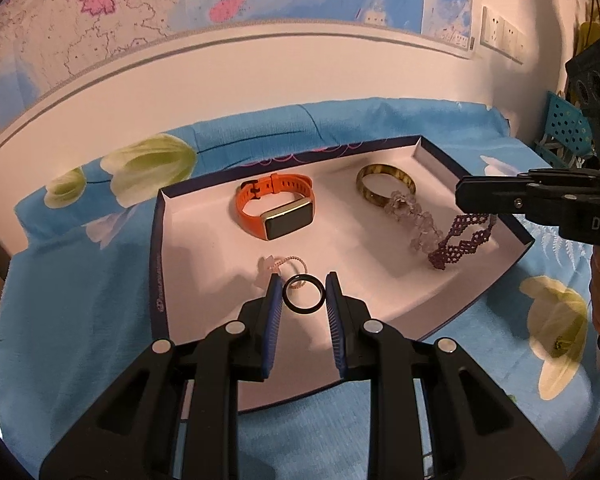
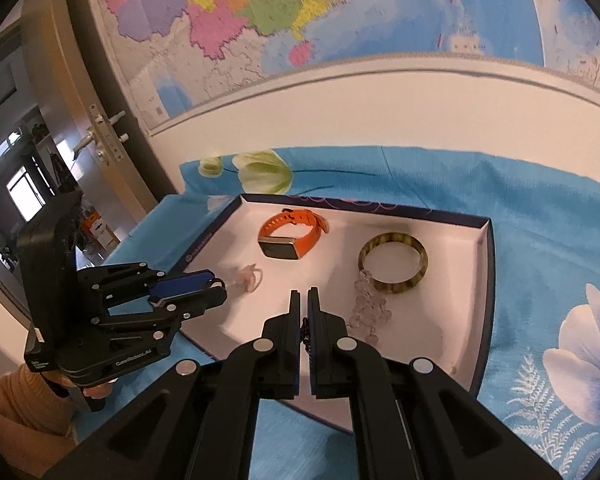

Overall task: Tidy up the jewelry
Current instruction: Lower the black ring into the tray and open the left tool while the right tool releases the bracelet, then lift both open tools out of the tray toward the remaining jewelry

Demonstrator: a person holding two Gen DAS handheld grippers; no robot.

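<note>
A white-lined box tray (image 1: 380, 280) (image 2: 472, 320) lies on a blue flowered cloth. In it are an orange smartwatch (image 1: 278, 210) (image 2: 290, 236), a mottled green-brown bangle (image 1: 384, 188) (image 2: 394, 268), a clear crystal bead bracelet (image 1: 410, 216) (image 2: 370, 308) and a small pink ring (image 1: 288, 266) (image 2: 249, 278). My left gripper (image 1: 303, 296) (image 2: 220, 286) is shut on a black ring (image 1: 303, 295) low over the tray's near left part. My right gripper (image 2: 303, 308) (image 1: 466, 196) is shut on a purple beaded lace bracelet (image 1: 460, 242) that hangs over the tray's right side.
A wall with a large map (image 1: 180, 8) stands behind the table. Power sockets (image 1: 502, 36) and a blue perforated rack (image 1: 568, 128) are at the right. A door with a handle (image 2: 100, 136) is at the left in the right wrist view.
</note>
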